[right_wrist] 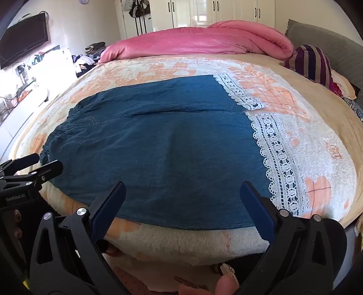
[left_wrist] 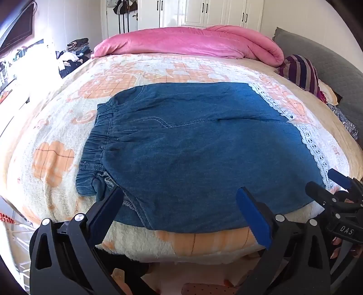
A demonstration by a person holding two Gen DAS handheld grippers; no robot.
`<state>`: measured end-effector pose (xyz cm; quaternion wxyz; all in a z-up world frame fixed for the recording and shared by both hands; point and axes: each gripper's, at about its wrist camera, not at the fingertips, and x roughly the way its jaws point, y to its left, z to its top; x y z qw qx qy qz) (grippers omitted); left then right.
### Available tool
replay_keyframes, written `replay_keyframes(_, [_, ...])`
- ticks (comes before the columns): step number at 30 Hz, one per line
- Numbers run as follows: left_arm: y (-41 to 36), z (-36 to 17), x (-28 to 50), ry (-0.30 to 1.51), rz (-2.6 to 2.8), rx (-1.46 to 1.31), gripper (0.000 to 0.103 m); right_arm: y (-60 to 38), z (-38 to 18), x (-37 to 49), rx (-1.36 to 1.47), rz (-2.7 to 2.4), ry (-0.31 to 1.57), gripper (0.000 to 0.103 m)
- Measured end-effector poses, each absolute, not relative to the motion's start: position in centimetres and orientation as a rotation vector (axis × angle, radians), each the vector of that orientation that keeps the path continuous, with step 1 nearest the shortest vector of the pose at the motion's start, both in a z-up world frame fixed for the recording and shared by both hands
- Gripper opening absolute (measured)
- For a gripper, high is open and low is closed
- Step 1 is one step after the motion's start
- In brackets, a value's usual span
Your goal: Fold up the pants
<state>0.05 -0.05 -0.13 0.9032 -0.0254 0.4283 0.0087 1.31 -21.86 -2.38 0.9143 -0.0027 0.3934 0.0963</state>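
Two black handheld grippers with blue pads hover side by side above the near edge of a bed, both tilted downward. The left gripper (left_wrist: 179, 197) has its jaws spread wide with nothing between them, its fingertips over the near hem of the pants close to the waistband end. The right gripper (right_wrist: 182, 192) likewise has its jaws spread wide and empty, over the near edge of the pants closer to the lace end. Part of a hand (right_wrist: 223, 284) shows at the bottom of the right wrist view, below the gripper

The blue denim pants (left_wrist: 192, 145) lie flat on the bed, spread crosswise, with the gathered elastic waistband (left_wrist: 96, 140) toward the left and white lace trim (right_wrist: 279, 156) along the leg ends on the right. The two legs lie one beyond the other, and a seam runs between them. Their near edge lies close to the bed's front edge

Under them is a fluffy cream blanket (left_wrist: 56, 127) patterned with orange checked hearts. Farther back, a pink duvet (left_wrist: 186, 42) is bunched across the far end of the bed, and a purple striped cushion (right_wrist: 314, 62) rests to the right beside a grey headboard (right_wrist: 335, 48). A dark television (right_wrist: 23, 39) hangs on the left wall, and white wardrobe doors (right_wrist: 229, 11) stand at the far wall
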Motion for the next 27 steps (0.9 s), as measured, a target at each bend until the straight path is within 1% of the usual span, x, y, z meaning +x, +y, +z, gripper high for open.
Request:
replay_keyframes(4, [0.2,-0.2,-0.1,0.88,0.013,-0.063,0.099,-21.8,-2.3,1.1,-0.01,0.197,0.803,0.095])
replay_keyframes(8, [0.3,0.8,-0.1,0.882,0.011,-0.062,0.099,-21.3,-2.5,1.2,-0.018,0.196,0.817,0.095])
replay_keyframes(20, [-0.2,-0.5,0.0,0.879,0.026,-0.051,0.099,-21.3,-2.4,1.0,-0.019,0.197,0.823,0.095])
replay_keyframes(27, [-0.2,-0.3,-0.1,0.879,0.019,-0.048,0.099,-21.4,-2.4,1.1,-0.017,0.197,0.825,0.095])
